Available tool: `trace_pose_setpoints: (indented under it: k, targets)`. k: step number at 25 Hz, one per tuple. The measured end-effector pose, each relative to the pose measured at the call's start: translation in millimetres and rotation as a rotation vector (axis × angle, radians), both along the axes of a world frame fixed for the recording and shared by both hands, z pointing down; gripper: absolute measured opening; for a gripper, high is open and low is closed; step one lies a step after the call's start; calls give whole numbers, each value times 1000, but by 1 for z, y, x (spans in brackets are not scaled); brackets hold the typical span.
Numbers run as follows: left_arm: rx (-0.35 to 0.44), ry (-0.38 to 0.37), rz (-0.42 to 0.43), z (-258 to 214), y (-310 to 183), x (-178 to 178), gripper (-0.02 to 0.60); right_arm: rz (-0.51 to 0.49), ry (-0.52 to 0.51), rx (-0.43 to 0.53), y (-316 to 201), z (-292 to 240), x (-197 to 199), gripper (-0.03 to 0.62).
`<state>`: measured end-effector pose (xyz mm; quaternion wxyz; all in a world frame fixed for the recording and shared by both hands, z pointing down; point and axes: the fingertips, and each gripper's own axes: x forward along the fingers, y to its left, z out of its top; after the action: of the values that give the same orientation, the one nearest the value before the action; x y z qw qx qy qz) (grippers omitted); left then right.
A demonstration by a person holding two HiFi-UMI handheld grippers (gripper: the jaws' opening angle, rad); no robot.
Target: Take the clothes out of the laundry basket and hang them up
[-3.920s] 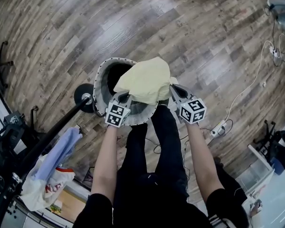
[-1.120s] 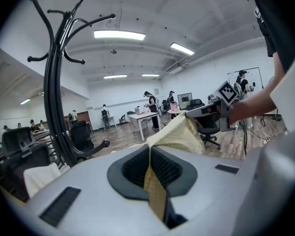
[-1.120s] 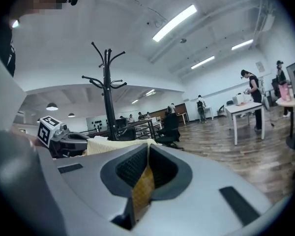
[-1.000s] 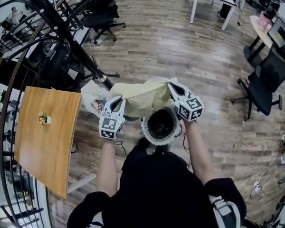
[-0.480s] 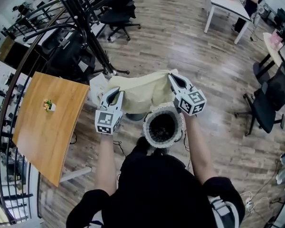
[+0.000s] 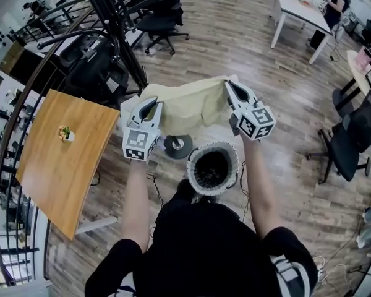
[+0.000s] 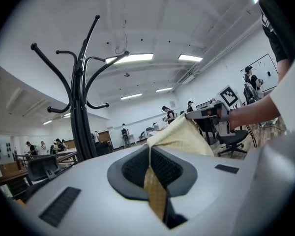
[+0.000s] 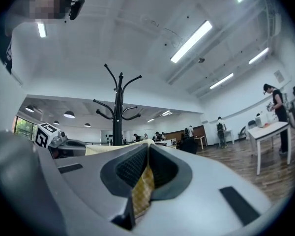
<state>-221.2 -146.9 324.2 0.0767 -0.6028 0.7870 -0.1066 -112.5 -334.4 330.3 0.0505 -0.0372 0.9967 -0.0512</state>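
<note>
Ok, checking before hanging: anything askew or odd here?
Nothing stands out: the yellow garment is stretched between the left gripper and right gripper, each shut on an edge; the laundry basket stands upright.

Person: blk short-sleeve tee [image 6: 204, 246], white stripes on rt sleeve [image 6: 290, 276]. L gripper [image 6: 149, 104], R gripper [image 6: 230, 85]: pale grey shells, b/w marker cubes [image 6: 137, 150].

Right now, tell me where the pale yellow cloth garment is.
In the head view, the garment stretches between the left gripper and right gripper, both shut on it, just beyond the round white laundry basket.
</note>
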Motion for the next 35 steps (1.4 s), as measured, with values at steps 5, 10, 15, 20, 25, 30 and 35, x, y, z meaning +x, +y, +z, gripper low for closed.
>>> trace_pose_setpoints:
  k: [5, 10, 15, 20, 25, 30, 35]
  targets:
    - [23, -50, 45, -35, -32, -17, 28, 54, -52, -28, -22, -16, 2, 20]
    - [32, -26, 69, -40, -55, -37, 28, 61, -67, -52, -33, -17, -3, 21]
    - [-66, 82, 36, 17, -66, -83, 28, 19, 45, -68, -22, 27, -26, 21]
    - [-132, 191, 22, 69, -59, -105, 29, -5, 195, -108, -5, 92, -46, 21]
    - [-202, 214, 15, 102, -51, -120, 28, -31, 286, -169, 9, 141, -56, 21]
    - [-218, 296, -24, 130, -33, -143, 28, -63, 334, -167, 30, 162, -77, 23]
    - [-160, 372, -18, 139, -16, -152, 28, -84, 342, -153, 43, 157, -98, 23]
